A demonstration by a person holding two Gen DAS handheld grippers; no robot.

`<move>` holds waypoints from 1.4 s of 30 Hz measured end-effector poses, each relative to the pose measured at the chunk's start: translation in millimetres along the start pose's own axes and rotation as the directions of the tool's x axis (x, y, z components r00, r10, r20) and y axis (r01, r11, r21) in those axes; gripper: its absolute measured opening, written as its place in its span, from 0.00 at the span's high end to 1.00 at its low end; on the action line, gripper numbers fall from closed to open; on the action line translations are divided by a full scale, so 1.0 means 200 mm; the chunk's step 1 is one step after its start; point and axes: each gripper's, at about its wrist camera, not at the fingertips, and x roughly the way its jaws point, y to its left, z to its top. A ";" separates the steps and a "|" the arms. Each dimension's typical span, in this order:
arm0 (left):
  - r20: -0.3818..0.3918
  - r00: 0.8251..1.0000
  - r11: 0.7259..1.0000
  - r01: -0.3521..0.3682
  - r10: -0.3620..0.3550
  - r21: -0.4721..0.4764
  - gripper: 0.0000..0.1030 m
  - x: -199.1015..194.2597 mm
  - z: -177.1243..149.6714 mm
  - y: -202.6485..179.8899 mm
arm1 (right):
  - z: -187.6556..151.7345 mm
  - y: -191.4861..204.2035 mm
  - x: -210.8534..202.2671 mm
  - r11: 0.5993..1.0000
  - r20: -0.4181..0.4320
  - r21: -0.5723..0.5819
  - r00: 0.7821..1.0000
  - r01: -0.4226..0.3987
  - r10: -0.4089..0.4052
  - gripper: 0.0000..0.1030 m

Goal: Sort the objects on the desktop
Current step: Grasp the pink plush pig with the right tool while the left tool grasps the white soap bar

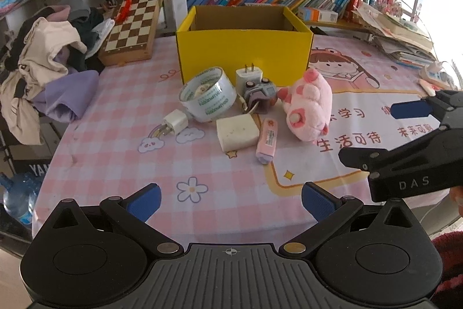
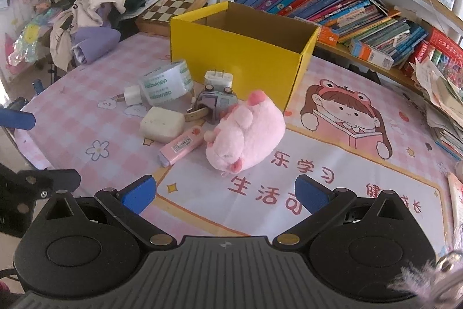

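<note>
Your left gripper [image 1: 231, 199] and right gripper [image 2: 225, 193] both have jaws spread wide, holding nothing, above the near table edge. The clutter sits just in front of the open yellow box [image 1: 244, 54]: tape roll [image 1: 207, 96], two chargers, soap bar [image 1: 237, 132], pink tube [image 1: 266, 141], pink plush [image 2: 246, 132].

Pink plush [image 2: 246, 132] beside yellow box [image 2: 240, 54]

Pink plush toy [image 2: 246, 132], tape roll [image 2: 166, 84], soap bar [image 2: 162, 124] before open yellow box [image 2: 240, 54].
</note>
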 end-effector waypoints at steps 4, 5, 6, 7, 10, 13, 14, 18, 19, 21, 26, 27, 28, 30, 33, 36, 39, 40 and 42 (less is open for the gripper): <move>0.002 1.000 1.000 0.001 -0.001 -0.006 0.00 0.00 0.02 -0.02 | 0.00 -0.04 -0.02 1.000 0.000 -0.013 1.000 -0.013 0.013 0.00; 0.001 1.000 1.000 0.003 -0.003 -0.006 0.00 0.00 0.03 -0.03 | 0.00 -0.05 -0.03 1.000 0.001 -0.016 1.000 -0.016 0.016 0.00; -0.001 1.000 1.000 0.005 -0.005 -0.005 0.00 0.00 0.04 -0.04 | 0.00 -0.05 -0.03 1.000 0.001 -0.019 1.000 -0.020 0.020 0.00; -0.005 1.000 1.000 0.005 -0.005 -0.003 0.00 0.01 0.05 -0.05 | -0.01 -0.06 -0.04 0.999 0.001 -0.022 1.000 -0.023 0.023 0.00; -0.009 1.000 1.000 0.000 0.000 -0.004 0.00 -0.01 0.08 -0.10 | -0.01 -0.09 -0.06 0.999 0.001 -0.032 0.999 -0.033 0.033 0.00; -0.014 1.000 1.000 -0.016 0.016 -0.019 0.00 -0.04 0.12 -0.15 | -0.01 -0.13 -0.08 0.997 0.004 -0.058 0.998 -0.055 0.055 0.00; -0.014 1.000 0.999 -0.024 0.023 -0.022 0.00 -0.05 0.13 -0.17 | -0.02 -0.15 -0.10 0.996 0.007 -0.068 0.998 -0.064 0.064 0.00; -0.016 0.998 0.997 -0.065 0.065 -0.030 0.00 -0.11 0.15 -0.28 | -0.04 -0.24 -0.15 0.990 0.013 -0.098 0.994 -0.105 0.107 0.00; -0.019 0.997 0.997 -0.075 0.075 -0.033 0.00 -0.13 0.15 -0.31 | -0.05 -0.26 -0.17 0.987 0.014 -0.106 0.993 -0.117 0.119 0.00; -0.027 0.995 0.995 -0.094 0.093 -0.032 0.00 -0.16 0.15 -0.36 | -0.06 -0.30 -0.19 0.981 0.020 -0.133 0.989 -0.139 0.143 0.00; -0.043 0.990 0.991 -0.133 0.133 -0.010 0.00 -0.24 0.19 -0.44 | -0.07 -0.34 -0.26 0.967 0.062 -0.202 0.984 -0.154 0.170 0.00; -0.042 0.989 0.990 -0.141 0.141 -0.009 0.00 -0.25 0.20 -0.45 | -0.07 -0.35 -0.28 0.966 0.071 -0.205 0.981 -0.160 0.178 0.00; -0.040 0.989 0.989 -0.144 0.144 -0.013 0.00 -0.26 0.21 -0.46 | -0.07 -0.36 -0.29 0.964 0.079 -0.207 0.980 -0.166 0.185 0.00; -0.039 0.989 0.990 -0.142 0.141 -0.019 0.00 -0.25 0.21 -0.46 | -0.07 -0.37 -0.29 0.962 0.080 -0.210 0.978 -0.174 0.194 0.00; -0.035 0.993 0.993 -0.114 0.115 0.030 0.00 -0.20 0.19 -0.44 | -0.07 -0.37 -0.23 0.968 0.057 -0.181 0.981 -0.172 0.185 0.00; -0.025 0.999 0.992 -0.040 0.043 0.118 0.00 -0.12 0.18 -0.35 | -0.03 -0.36 -0.14 0.986 0.052 -0.083 0.988 -0.142 0.146 0.00; -0.007 1.000 0.996 0.015 -0.014 0.090 0.00 -0.04 0.22 -0.21 | 0.04 -0.32 -0.08 0.998 0.059 -0.017 0.997 -0.057 0.058 0.00; 0.002 0.999 0.997 0.040 -0.040 0.064 0.00 -0.02 0.23 -0.16 | 0.06 -0.31 -0.06 0.999 0.067 -0.001 0.997 -0.037 0.037 0.00; 0.015 0.997 0.997 0.073 -0.073 0.040 0.00 0.03 0.24 -0.08 | 0.09 -0.29 -0.03 1.000 0.072 0.015 0.997 -0.015 0.013 0.00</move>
